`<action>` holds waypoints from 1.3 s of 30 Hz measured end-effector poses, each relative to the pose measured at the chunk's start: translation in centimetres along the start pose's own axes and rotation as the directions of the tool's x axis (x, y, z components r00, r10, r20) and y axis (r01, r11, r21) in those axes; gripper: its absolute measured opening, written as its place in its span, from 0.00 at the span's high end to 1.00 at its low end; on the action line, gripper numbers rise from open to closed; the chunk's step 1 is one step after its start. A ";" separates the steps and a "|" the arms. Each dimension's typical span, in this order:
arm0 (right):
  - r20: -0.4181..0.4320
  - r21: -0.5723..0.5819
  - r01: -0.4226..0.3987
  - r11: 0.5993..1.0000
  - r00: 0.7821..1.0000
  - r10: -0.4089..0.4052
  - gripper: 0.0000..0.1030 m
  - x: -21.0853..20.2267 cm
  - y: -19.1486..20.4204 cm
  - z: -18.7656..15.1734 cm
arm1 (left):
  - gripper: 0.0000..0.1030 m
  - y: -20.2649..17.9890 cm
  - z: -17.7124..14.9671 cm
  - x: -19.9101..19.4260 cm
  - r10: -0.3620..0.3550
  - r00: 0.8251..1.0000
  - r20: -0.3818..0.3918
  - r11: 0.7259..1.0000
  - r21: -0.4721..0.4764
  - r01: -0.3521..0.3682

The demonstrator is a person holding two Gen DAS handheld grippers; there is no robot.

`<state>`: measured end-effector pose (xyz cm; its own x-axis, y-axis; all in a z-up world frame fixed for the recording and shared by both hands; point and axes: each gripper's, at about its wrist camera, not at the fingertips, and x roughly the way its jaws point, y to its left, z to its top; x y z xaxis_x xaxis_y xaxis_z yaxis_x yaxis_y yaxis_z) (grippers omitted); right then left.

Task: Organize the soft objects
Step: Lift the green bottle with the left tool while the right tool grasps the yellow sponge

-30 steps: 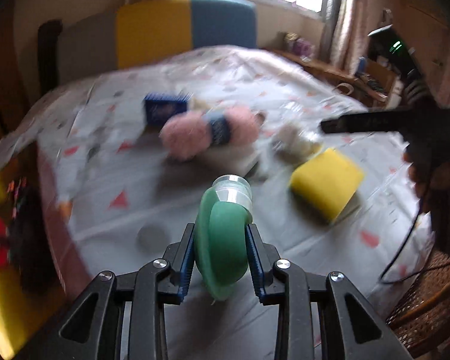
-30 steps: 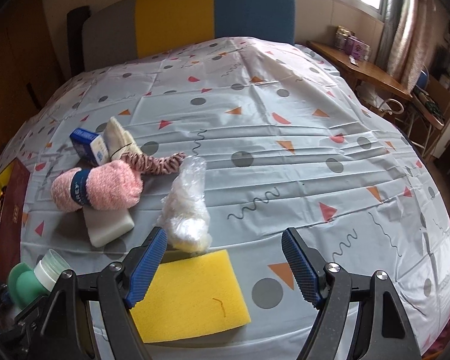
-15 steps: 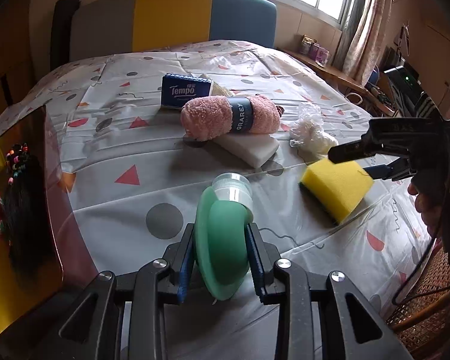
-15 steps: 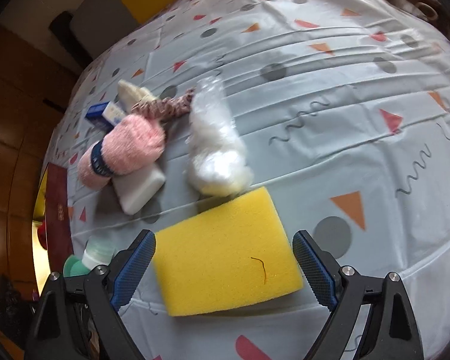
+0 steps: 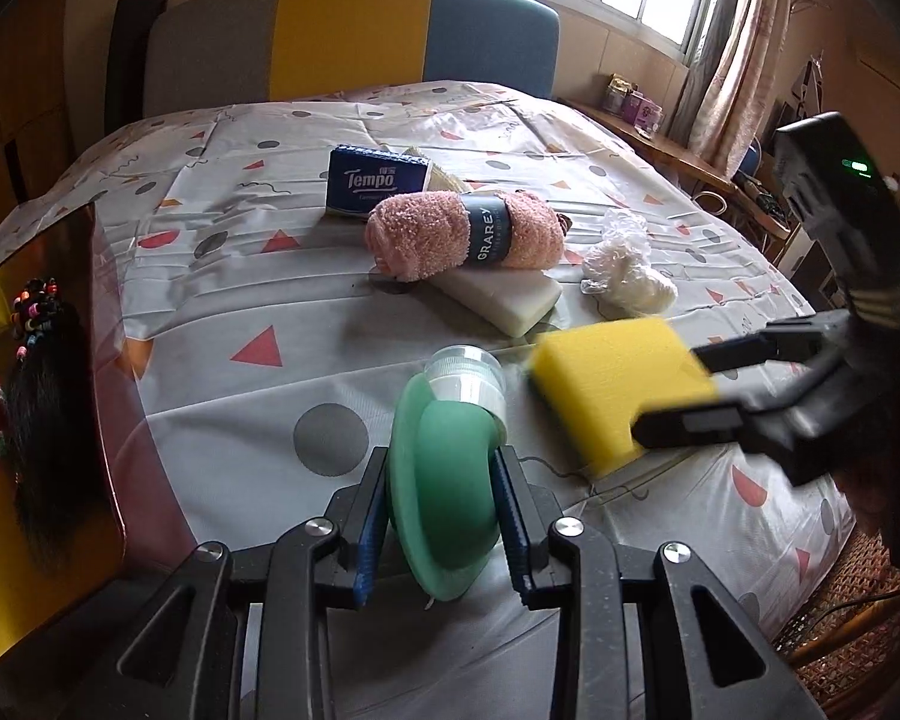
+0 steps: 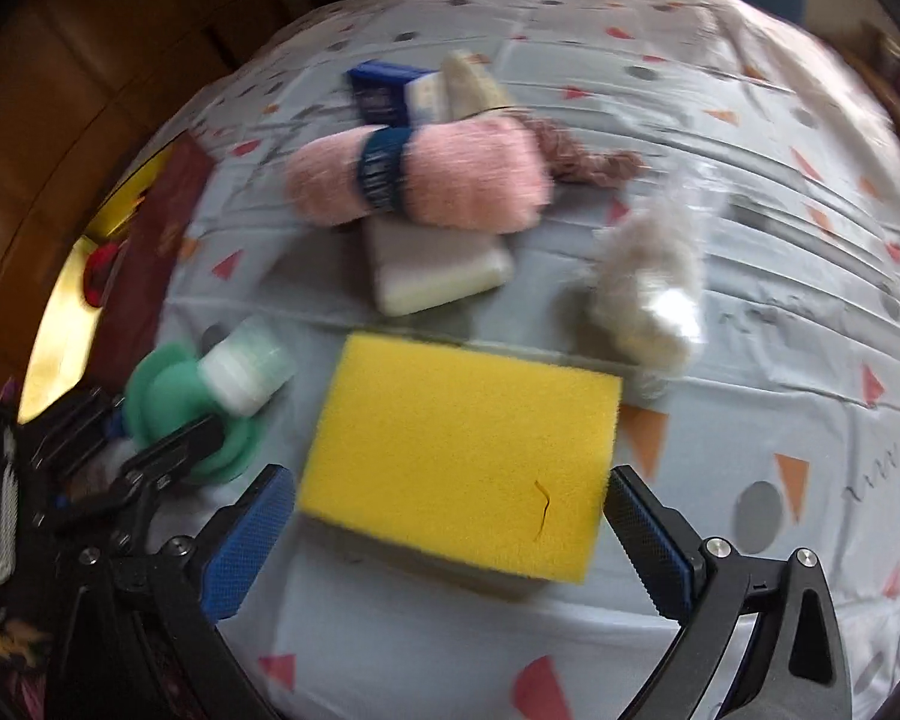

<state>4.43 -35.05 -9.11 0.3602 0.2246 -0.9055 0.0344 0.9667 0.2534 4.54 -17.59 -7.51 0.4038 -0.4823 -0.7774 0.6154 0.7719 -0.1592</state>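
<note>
My left gripper (image 5: 441, 516) is shut on a green soft bottle with a clear cap (image 5: 444, 468), held just above the table near its front edge; the bottle also shows in the right wrist view (image 6: 210, 396). My right gripper (image 6: 450, 540) is open, its blue pads on either side of a yellow sponge (image 6: 462, 456) that lies on the tablecloth; from the left wrist view the sponge (image 5: 618, 384) sits between its black fingers (image 5: 690, 420). A pink yarn skein (image 5: 462, 234), a white block (image 5: 504, 300) and a bag of white fluff (image 5: 624, 276) lie beyond.
A blue Tempo tissue pack (image 5: 378, 180) lies behind the yarn. A gold tray (image 5: 6, 420) with hair ties and a red item sits at the left edge. A yellow, blue and grey chair back (image 5: 354, 42) stands at the far side. The table (image 5: 258, 240) has a patterned cloth.
My right gripper has moved down and forward so that its open pads now flank the yellow sponge. My left gripper still holds the green bottle and has steadied.
</note>
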 end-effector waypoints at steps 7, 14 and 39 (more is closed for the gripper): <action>-0.024 -0.130 -0.043 0.991 0.999 0.040 0.00 -1.7 2.3 -0.3 | 0.68 0.4 -0.2 -0.4 -0.019 1.000 -0.004 1.000 -0.017 0.019; -0.023 -0.466 0.141 0.873 0.985 -0.171 0.00 -0.6 5.4 0.4 | 0.68 0.5 -0.2 -0.5 -0.023 1.000 -0.001 1.000 -0.019 0.023; 0.104 -0.368 0.263 0.892 0.965 -0.242 0.22 3.8 6.2 0.6 | 0.69 0.5 0.0 -7.9 -0.008 0.991 0.130 1.000 -0.007 0.009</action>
<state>6.54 -28.28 -10.83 0.4362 -0.0299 -0.8994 -0.2178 0.9662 -0.1378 1.69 -13.44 -1.45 0.4836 -0.5380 -0.6904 0.6142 0.7706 -0.1702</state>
